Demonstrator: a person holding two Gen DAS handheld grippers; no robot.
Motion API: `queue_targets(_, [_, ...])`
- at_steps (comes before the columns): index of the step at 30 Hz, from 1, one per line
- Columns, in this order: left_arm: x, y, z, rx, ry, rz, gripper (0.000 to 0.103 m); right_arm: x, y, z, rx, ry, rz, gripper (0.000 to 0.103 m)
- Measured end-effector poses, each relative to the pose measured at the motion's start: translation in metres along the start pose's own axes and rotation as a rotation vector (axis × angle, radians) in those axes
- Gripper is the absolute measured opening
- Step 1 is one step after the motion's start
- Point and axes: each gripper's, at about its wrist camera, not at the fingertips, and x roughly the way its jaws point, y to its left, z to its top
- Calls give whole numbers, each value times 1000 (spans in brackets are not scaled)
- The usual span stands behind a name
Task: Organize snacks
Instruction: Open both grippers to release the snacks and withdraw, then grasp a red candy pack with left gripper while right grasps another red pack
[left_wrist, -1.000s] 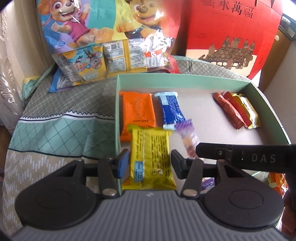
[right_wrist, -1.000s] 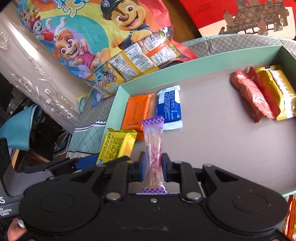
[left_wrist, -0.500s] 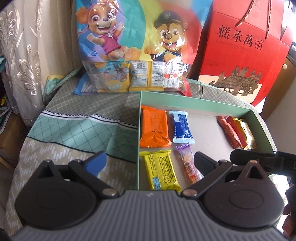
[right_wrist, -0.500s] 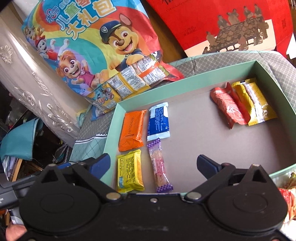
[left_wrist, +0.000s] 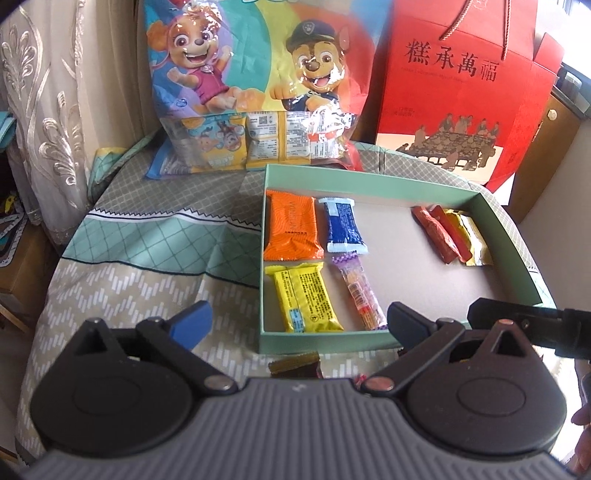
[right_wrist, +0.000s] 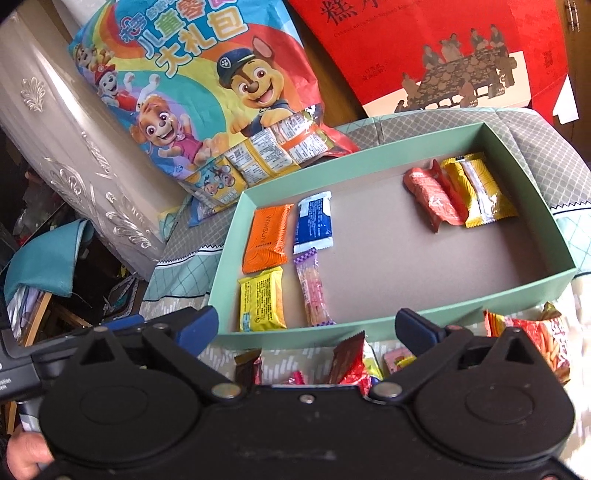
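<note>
A pale green box (left_wrist: 369, 179) (right_wrist: 439, 302) lies on a patterned cloth. In its left part rest an orange pack (left_wrist: 293, 229) (right_wrist: 266, 238), a blue pack (left_wrist: 343, 225) (right_wrist: 314, 225), a yellow pack (left_wrist: 304, 301) (right_wrist: 261, 299) and a clear purple-ended candy stick (left_wrist: 360, 291) (right_wrist: 313, 291). Red and yellow packs (left_wrist: 450, 234) (right_wrist: 458, 195) sit at the box's right. My left gripper (left_wrist: 297, 325) hangs open above the near box wall, holding nothing. My right gripper (right_wrist: 308, 326) is open too, empty, just short of the box.
Loose snack packs (right_wrist: 351, 363) (right_wrist: 532, 332) lie on the cloth in front of the box, one dark wrapper (left_wrist: 295, 363) under the left gripper. A big cartoon snack bag (left_wrist: 255, 85) and a red gift box (left_wrist: 454, 96) stand behind. A curtain (left_wrist: 40, 110) hangs at left.
Both grippers let go: the yellow pack and the candy stick now lie in the box. Both pairs of jaws spread wide, and both grippers drew back and up from the box.
</note>
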Motion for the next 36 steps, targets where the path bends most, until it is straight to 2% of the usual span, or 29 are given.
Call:
queue_targets(6, [-2,-11,-21,35,44,-19,103,-9,-9,-13,19,4,-8,103])
queue_targets(15, [12,-31,-54,102,143,-44,103,-9,-28,-38,62,55,-11,103])
queue_targets(22, [17,-49,-88,187,247,-119,103,-9,-37,-54,90,76,-4,103])
queue_targets(26, [19,-51,-90,192,254,-114,103,-8,-39,-58,103,79,-10,103])
queue_targets(28, [22,-51,-88,179,254,-111,103,-9,-39,-59,109,66,-15,101])
queue_targets(36, [43,-66,-79,139,245,-131,103,-13,-45,-58,123,26,-71,80])
